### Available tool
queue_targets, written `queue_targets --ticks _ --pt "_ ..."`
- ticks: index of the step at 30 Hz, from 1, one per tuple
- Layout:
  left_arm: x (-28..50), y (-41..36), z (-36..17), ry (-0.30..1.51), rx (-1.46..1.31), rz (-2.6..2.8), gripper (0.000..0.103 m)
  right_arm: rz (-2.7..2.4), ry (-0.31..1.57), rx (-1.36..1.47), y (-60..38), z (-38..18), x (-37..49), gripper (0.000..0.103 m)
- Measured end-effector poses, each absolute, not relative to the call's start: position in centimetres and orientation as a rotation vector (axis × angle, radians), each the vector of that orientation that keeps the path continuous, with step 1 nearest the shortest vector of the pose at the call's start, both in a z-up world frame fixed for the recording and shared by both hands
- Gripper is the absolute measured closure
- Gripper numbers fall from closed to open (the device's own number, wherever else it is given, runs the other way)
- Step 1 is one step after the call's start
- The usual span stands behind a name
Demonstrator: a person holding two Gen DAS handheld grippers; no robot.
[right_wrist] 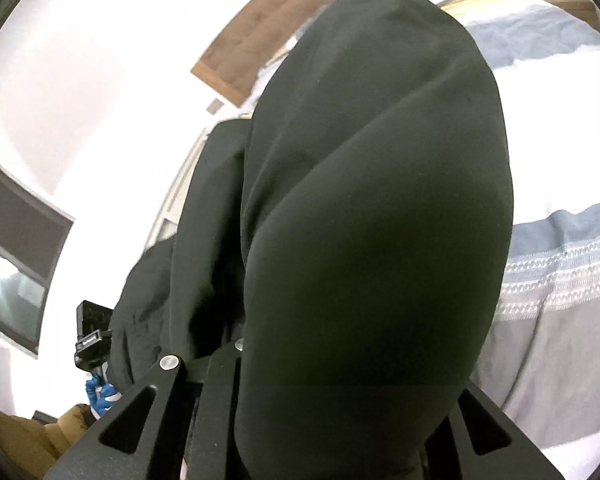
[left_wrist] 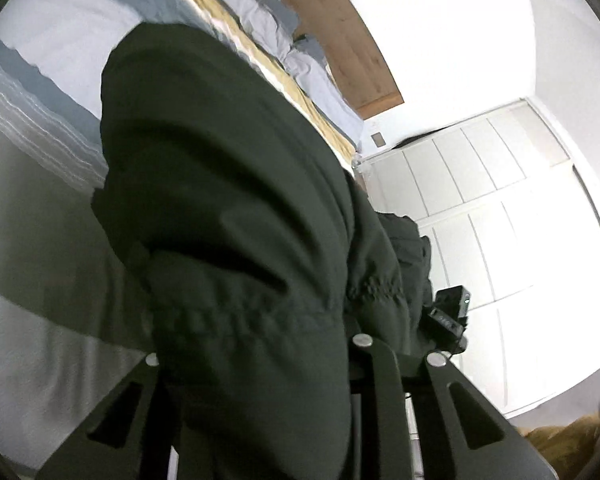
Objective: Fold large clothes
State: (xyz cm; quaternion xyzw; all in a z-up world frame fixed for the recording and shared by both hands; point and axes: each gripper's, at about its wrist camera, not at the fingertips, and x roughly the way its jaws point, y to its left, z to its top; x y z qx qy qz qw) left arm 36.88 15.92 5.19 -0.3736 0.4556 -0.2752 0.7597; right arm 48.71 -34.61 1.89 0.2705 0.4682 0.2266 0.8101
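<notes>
So we've got a big dark green garment [left_wrist: 228,208] and it basically eats both views. In the left wrist view it hangs in thick folds right over the left gripper [left_wrist: 288,360], with a gathered elastic-looking band bunched across just above the gripper's frame. In the right wrist view the same garment [right_wrist: 372,216] bulges out smooth and rounded over the right gripper [right_wrist: 320,360]. The cloth is held up in the air between us and the bed, not lying on it.

Jaws: on both sides the fabric drapes right over them, so we honestly cannot tell whether they're together, apart or clamped on the cloth. Only the black frames and their silver bolts poke out at the bottom.

Both grippers are tilted upward, since each camera catches wall and ceiling as well as the bed. They sit close together: the right gripper shows up in the left view at the garment's right edge [left_wrist: 448,312], and the left one shows in the right view, with a blue-gloved hand [right_wrist: 100,394] under it.

Behind the cloth there's the bed [left_wrist: 52,52] with a pale blue and grey cover, pillows [left_wrist: 260,20] by a wooden headboard [left_wrist: 340,28], and white panelled wardrobe doors [left_wrist: 480,184]. A dark window [right_wrist: 20,260] is off to the left in the right view
</notes>
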Motion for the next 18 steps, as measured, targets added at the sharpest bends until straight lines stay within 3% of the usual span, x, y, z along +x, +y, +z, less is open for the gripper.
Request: queue_targets --ticks 3,8,10,12,18 --pt "36.7 17.2 3.7 1.009 -0.759 -0.513 0.083 0.472 1.007 0.604 -34.7 1.0 47.2 0.085" --pt "37.5 19.1 -4.2 1.146 -0.694 -0.343 0.082 0.305 1.111 0.647 -35.6 -7.2 47.7 0.078" --pt "37.7 19.8 -6.4 1.174 -0.703 -0.333 0.076 0.2 1.136 0.673 -36.9 -10.1 47.3 0.062" --pt "38.2 19.8 -6.8 1.167 -0.696 -0.334 0.071 0.121 1.124 0.679 -37.7 -11.5 46.8 0.038" --pt "39.0 21.3 -3.2 1.126 -0.534 -0.333 0.057 -0.093 1.034 0.55 -39.8 -8.5 44.1 0.022"
